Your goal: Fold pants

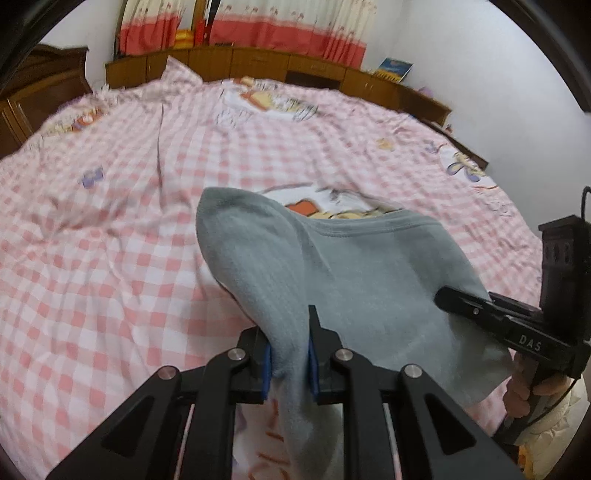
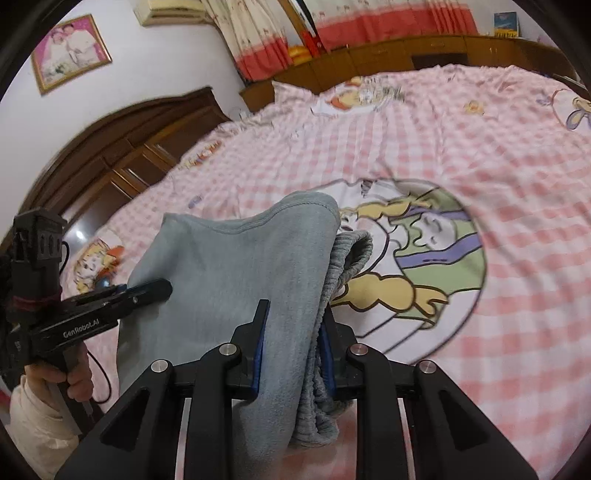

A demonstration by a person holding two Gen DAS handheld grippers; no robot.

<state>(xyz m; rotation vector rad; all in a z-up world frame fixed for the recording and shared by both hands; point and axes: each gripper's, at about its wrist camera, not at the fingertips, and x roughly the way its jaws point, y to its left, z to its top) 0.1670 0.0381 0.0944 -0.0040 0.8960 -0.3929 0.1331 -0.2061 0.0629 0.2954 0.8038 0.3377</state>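
Where the blue pads of the left tool meet, a bunched edge of the grey pants is pinched between them, so this tool is clamped on the fabric. From that pinch the cloth rises into a rounded fold at upper left and spreads right as a flat sheet with a stitched hem along its top edge. At the right edge of the same view, the black fingers of the right tool lie against the far side of the sheet, with a hand gripping its handle below.

Seen from the right wrist, the right tool is likewise closed on the pants: smooth grey fabric and a thicker ribbed layer are both caught between its pads, and the ribbed part bulges out to the right of the jaws. The left tool reaches in from the left and touches the sheet's opposite edge; a hand in a pale sleeve holds it.

The pants hang stretched between the two tools, lifted above a bed covered in a pink-and-white checked sheet with cartoon prints. Beyond the bed stand a dark wooden headboard, low wooden cabinets, red-and-cream curtains and a framed picture on the white wall.
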